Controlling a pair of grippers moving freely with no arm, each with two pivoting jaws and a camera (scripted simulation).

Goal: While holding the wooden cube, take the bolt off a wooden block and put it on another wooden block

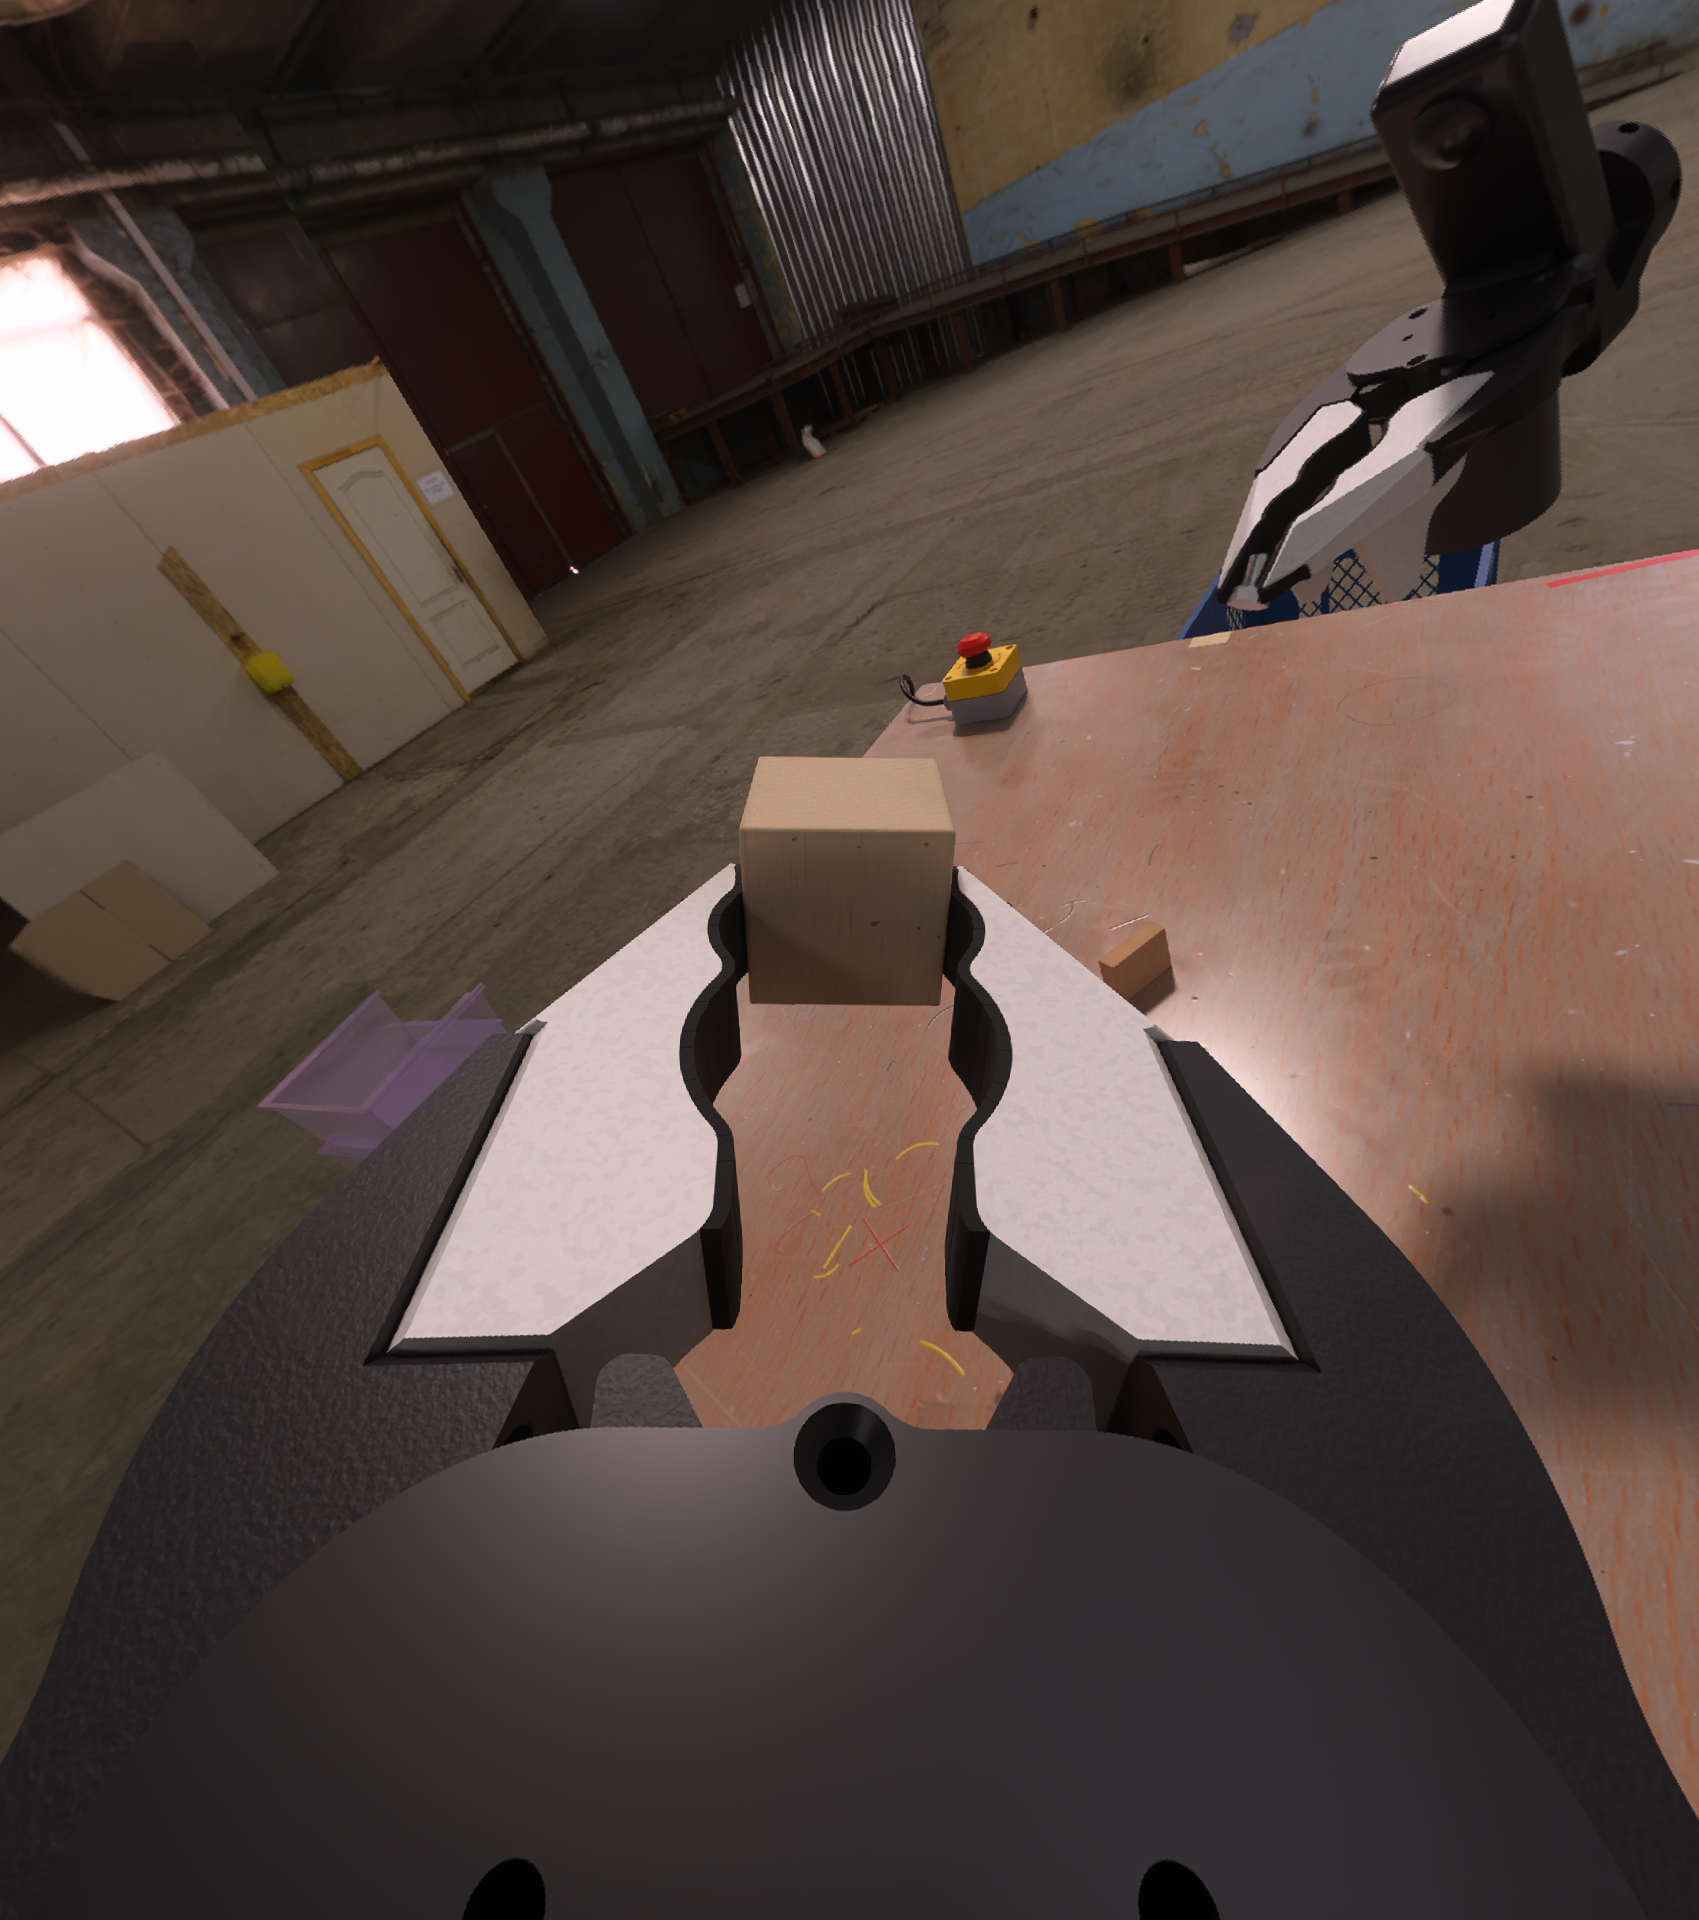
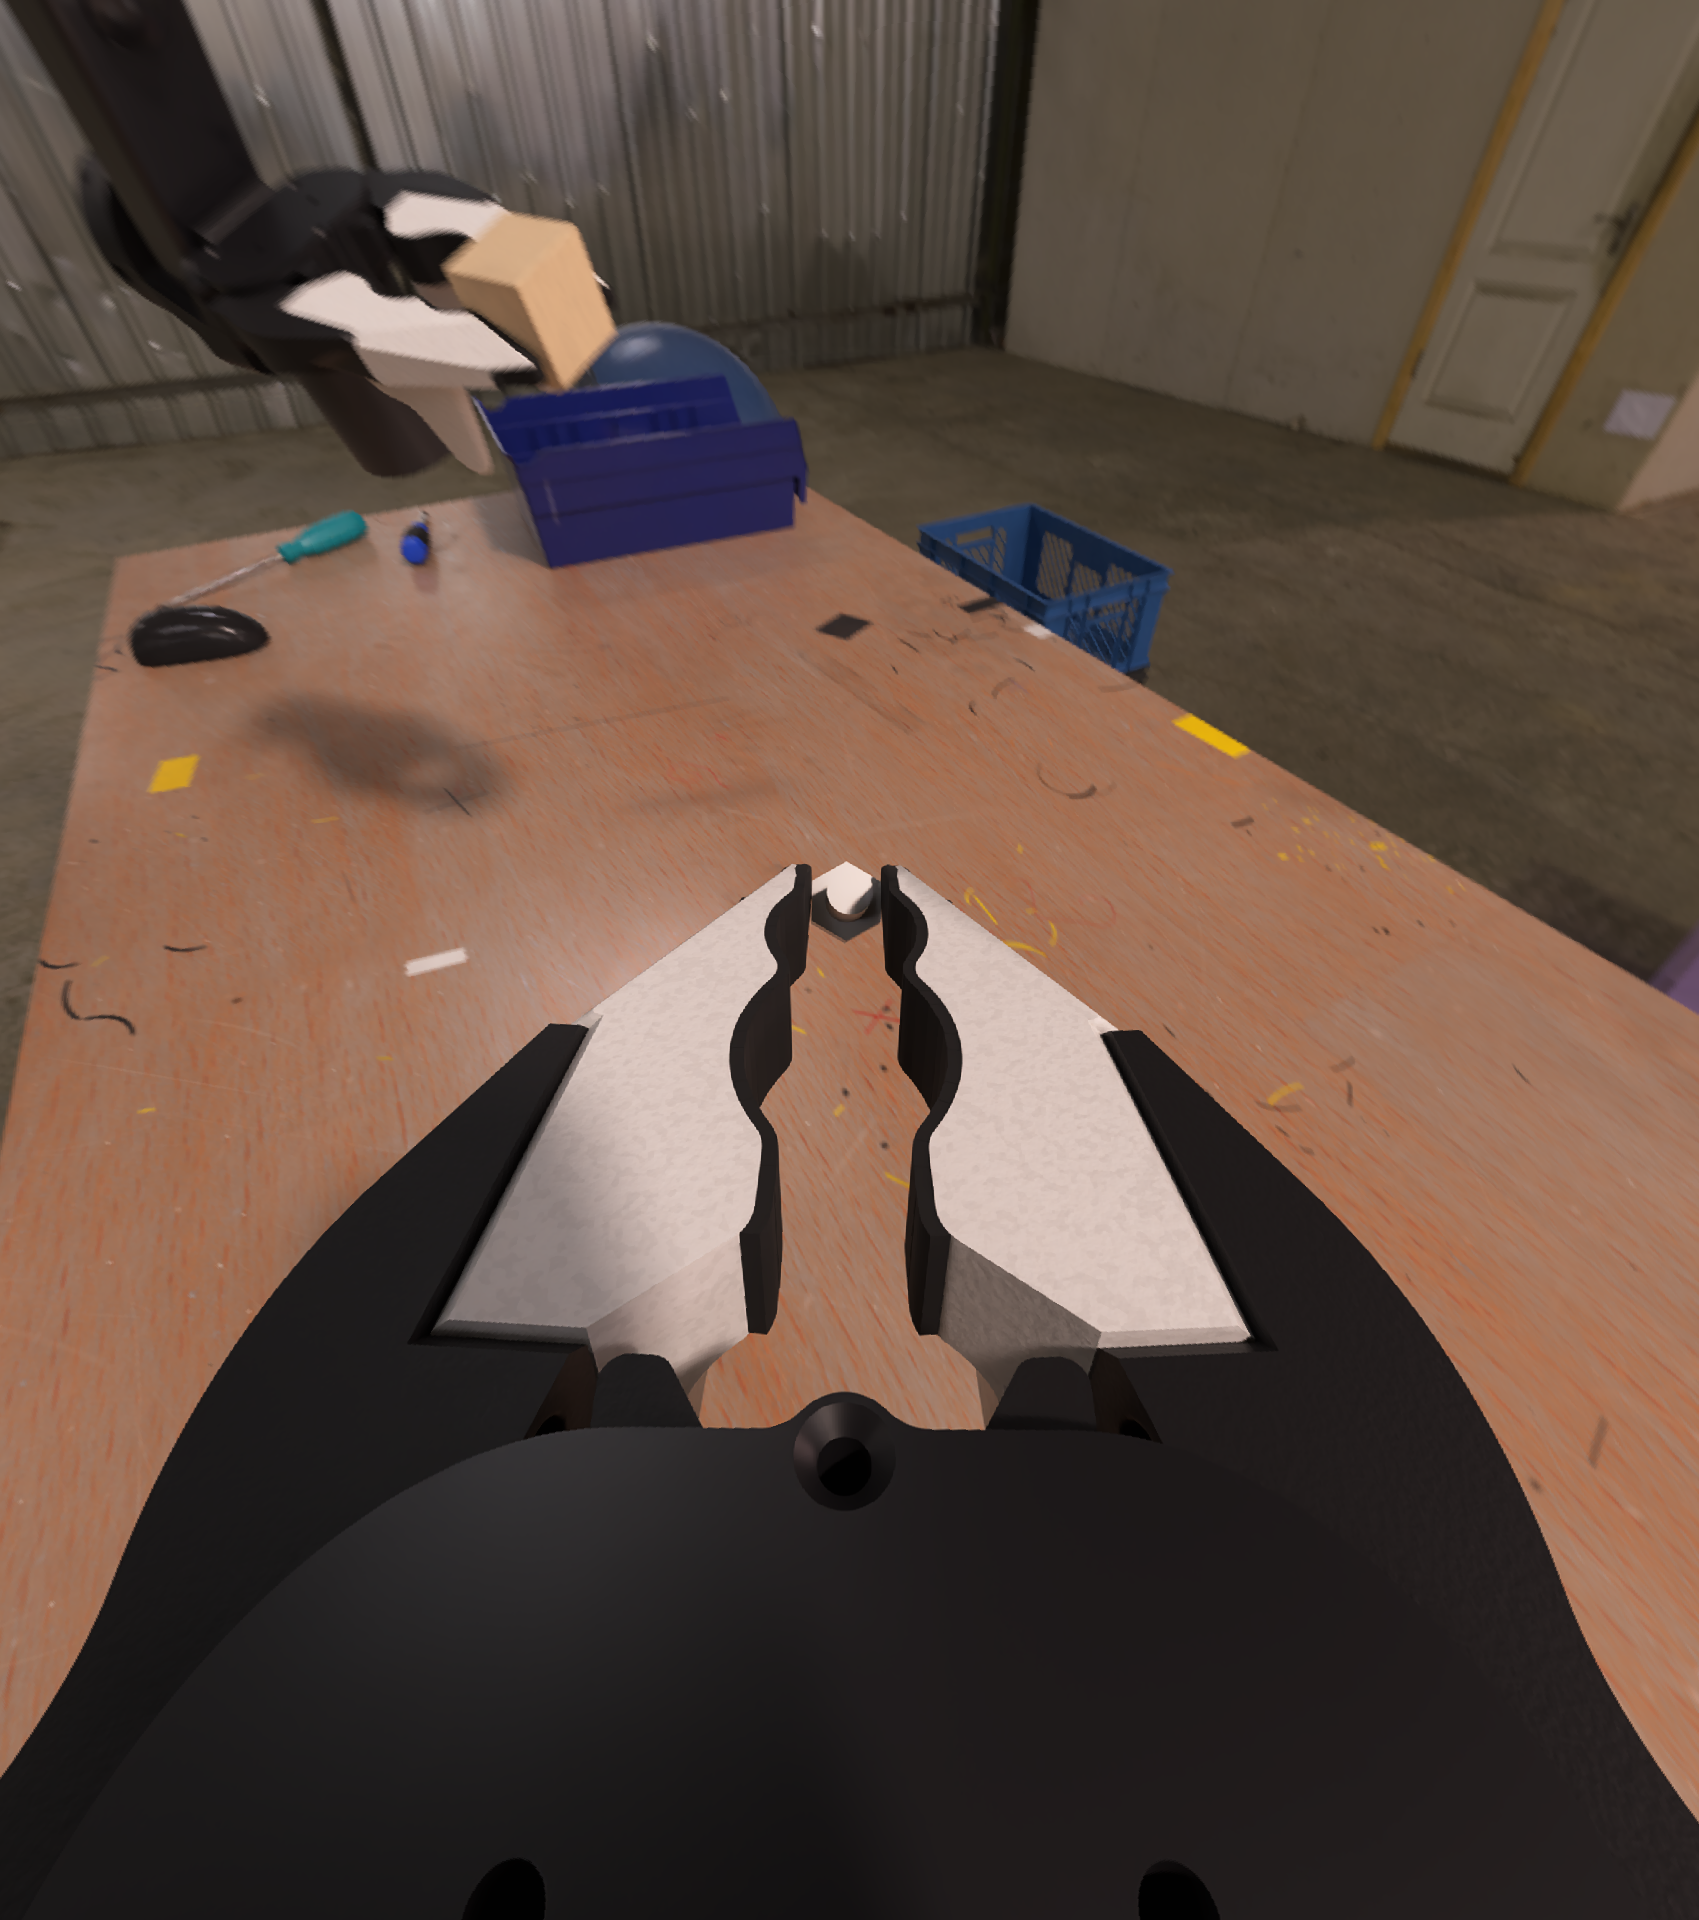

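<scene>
The left hand-held gripper (image 1: 845, 914) is closed about the wooden cube (image 1: 845, 883), both fingertips pressed to its sides, and carries it in the air clear of the worktop (image 1: 1396, 935); that half of the task looks secure. Seen from the right wrist view, this same gripper hangs up at about 11 o'clock with the cube at its tips.

The right hand-held gripper (image 2: 845, 899) is nearly closed, with a small pale piece pinched between its fingertips, which I take to be the bolt (image 2: 843, 891). A dark flat bit sits just under it, and the pictures do not show plainly whether that belongs to the bolt. The bolt appears lifted above the bare worktop, so the picking-off seems done.

What is left is the placing. The only wooden block (image 1: 1134, 958) in view lies on the worktop at about 3 o'clock from the cube in the left wrist view, near it. Whether it is the goal block I cannot tell. An emergency stop button (image 1: 980, 675) stands farther off at 1 o'clock.
</scene>
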